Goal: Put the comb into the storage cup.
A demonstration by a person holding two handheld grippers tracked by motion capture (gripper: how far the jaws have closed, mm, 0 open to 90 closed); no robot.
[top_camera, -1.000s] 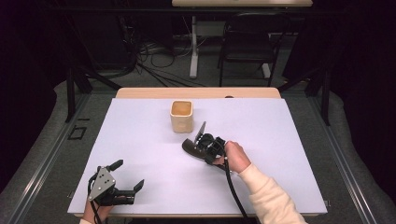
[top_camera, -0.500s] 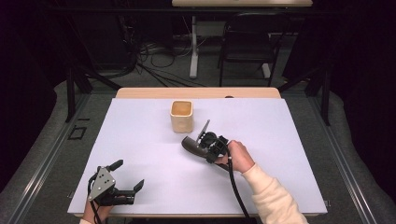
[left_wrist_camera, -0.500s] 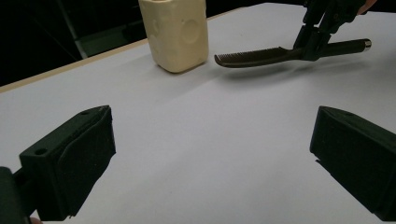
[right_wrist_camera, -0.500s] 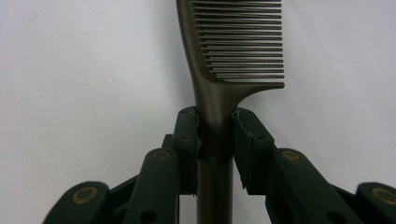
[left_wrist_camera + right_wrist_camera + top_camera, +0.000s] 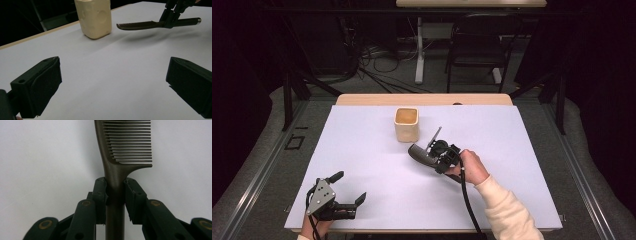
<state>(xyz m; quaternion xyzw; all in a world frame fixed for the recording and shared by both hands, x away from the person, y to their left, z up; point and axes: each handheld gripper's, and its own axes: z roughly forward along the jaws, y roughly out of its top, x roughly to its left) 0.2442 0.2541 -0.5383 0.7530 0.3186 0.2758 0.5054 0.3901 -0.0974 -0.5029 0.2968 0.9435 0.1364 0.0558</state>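
Comb (image 5: 140, 25) (held level) points toward cup (image 5: 94, 17).

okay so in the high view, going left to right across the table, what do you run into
Left claw, open and resting near the table's front edge → cream cup, upright toward the far side → dark comb, clamped by its handle → right claw → the person's right hand.

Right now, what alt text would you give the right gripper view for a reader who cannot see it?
The right claw is shut on the handle of a dark comb, just below its teeth. The comb points straight up the picture, teeth to the right, over a plain white table surface.
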